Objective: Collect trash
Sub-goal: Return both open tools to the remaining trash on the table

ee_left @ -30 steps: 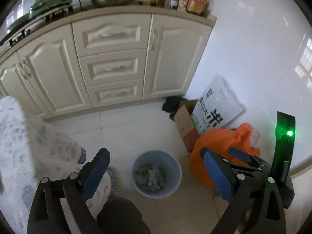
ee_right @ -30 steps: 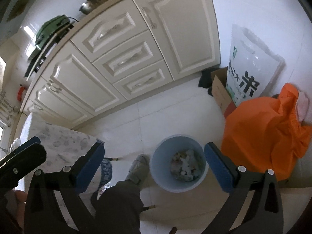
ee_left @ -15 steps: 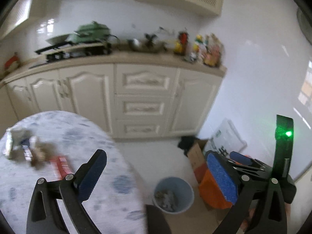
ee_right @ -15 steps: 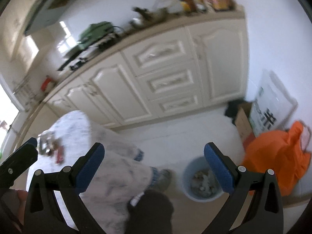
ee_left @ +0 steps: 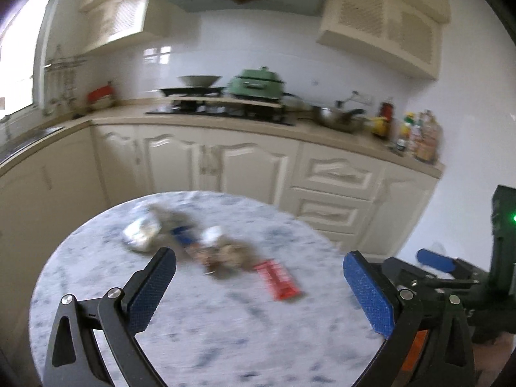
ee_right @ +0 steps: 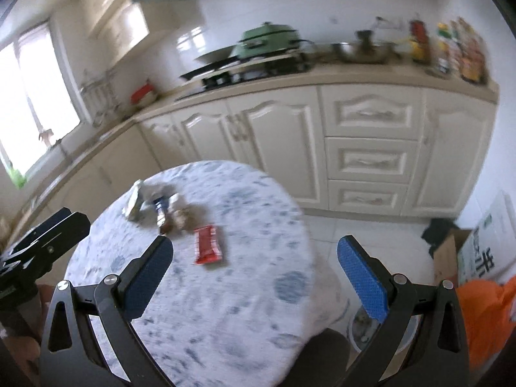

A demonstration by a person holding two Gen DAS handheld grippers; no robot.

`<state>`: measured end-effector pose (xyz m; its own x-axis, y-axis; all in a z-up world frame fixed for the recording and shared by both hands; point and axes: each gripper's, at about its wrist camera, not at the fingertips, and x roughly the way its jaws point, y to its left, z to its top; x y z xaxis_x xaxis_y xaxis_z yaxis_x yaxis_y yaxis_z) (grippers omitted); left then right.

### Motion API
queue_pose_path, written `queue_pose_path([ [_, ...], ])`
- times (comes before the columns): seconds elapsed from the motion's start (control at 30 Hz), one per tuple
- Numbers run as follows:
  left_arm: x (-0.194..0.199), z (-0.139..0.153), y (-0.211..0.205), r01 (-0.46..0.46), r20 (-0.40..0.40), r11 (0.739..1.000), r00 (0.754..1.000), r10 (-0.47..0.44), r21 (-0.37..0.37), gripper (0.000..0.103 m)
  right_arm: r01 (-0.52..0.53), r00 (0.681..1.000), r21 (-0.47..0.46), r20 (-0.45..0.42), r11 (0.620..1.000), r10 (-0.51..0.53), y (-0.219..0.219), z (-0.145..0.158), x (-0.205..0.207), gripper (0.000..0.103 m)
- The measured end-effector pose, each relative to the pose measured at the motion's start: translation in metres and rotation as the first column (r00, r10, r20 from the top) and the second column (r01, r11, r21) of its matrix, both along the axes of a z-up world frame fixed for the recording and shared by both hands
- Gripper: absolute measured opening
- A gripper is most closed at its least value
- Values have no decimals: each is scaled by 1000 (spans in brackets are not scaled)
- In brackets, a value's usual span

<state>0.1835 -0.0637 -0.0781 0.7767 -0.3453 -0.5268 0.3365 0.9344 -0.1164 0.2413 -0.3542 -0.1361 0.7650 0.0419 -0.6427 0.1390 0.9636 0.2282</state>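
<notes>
Though blurred, red wrapper (ee_left: 279, 280) (lettering unreadable)

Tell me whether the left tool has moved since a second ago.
Yes. The left tool swung up and away from the floor bin beside the cabinets; it now faces the table with the trash.

Far across the room, cream cabinets (ee_left: 245, 167) run under a long counter (ee_left: 325, 130). A green pot (ee_left: 256, 80) sits on the stove (ee_left: 222, 111); bottles (ee_left: 417, 135) crowd the counter's right end. An orange bag (ee_right: 483, 316) lies near right, beside a cardboard box (ee_right: 446, 254).
</notes>
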Motion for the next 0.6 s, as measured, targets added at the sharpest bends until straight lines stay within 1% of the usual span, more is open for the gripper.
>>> queue_pose_path([
  [0.07, -4, -6, 12, -26, -16, 1000, 1000, 26, 3, 102, -37, 999, -12, -16, 999, 37, 17, -6, 12, 103],
  [0.3, 6, -20, 46, -103, -74, 995, 992, 103, 6, 102, -114, 991, -39, -69, 993, 111, 53, -27, 44, 103],
  [0.4, 25, -20, 47, -129, -95, 992, 987, 129, 9, 102, -138, 987, -45, -90, 989, 134, 62, -37, 58, 103],
  [0.5, 54, -18, 50, -149, -112, 989, 982, 149, 13, 102, -159, 982, -50, -108, 986, 153, 71, -45, 70, 103],
  [0.6, 74, -26, 50, -162, -132, 986, 978, 164, 25, 102, -182, 976, -57, -128, 982, 174, 80, -54, 86, 100],
])
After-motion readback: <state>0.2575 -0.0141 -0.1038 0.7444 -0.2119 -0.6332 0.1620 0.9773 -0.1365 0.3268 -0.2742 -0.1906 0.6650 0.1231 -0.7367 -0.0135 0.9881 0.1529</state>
